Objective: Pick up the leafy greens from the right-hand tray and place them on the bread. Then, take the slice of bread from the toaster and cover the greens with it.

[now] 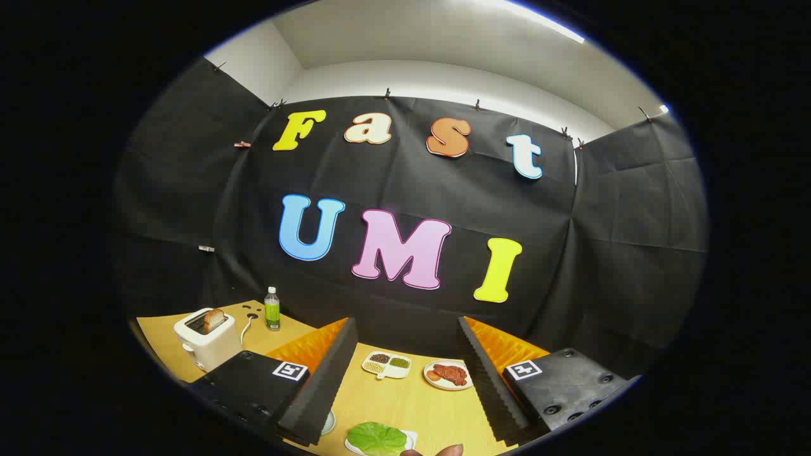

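My gripper (pixel 406 324) is open, its two fingers (pixel 320 380) spread wide with nothing held between them. Low between the fingers, near their base, a green lettuce leaf (pixel 376 438) lies on a white tray (pixel 410 436). Off to the left, beyond the left finger, a white toaster (pixel 206 341) stands on the wooden table (pixel 412 405) with a slice of bread (pixel 213 320) sticking up from its slot. The rim of a small plate (pixel 328 422) peeks out by the left finger; what it holds is hidden.
Ahead between the fingers are a white divided dish (pixel 387 365) of beans and grains and a round plate of meat (pixel 448 374). A green bottle (pixel 272 309) stands behind the toaster. A person's fingertip (pixel 438 451) shows beside the lettuce tray.
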A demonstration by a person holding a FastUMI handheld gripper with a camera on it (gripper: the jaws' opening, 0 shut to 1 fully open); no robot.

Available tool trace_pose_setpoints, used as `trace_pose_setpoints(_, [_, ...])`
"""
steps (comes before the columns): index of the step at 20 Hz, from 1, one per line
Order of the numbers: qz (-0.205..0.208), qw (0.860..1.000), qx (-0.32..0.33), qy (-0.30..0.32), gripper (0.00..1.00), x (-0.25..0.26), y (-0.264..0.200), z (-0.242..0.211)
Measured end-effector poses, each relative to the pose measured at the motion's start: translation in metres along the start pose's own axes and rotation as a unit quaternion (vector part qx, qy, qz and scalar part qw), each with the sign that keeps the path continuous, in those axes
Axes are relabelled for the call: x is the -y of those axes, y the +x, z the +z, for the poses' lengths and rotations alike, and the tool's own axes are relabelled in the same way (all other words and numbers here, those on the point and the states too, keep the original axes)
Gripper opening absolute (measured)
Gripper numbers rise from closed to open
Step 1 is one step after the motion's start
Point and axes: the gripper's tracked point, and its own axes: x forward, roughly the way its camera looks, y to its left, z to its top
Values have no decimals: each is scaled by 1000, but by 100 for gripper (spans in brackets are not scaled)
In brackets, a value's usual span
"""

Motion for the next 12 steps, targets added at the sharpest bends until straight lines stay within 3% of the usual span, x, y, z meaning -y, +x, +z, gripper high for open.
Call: trace_pose_setpoints(12, [0,1000,-2,14,97,3,-2,2])
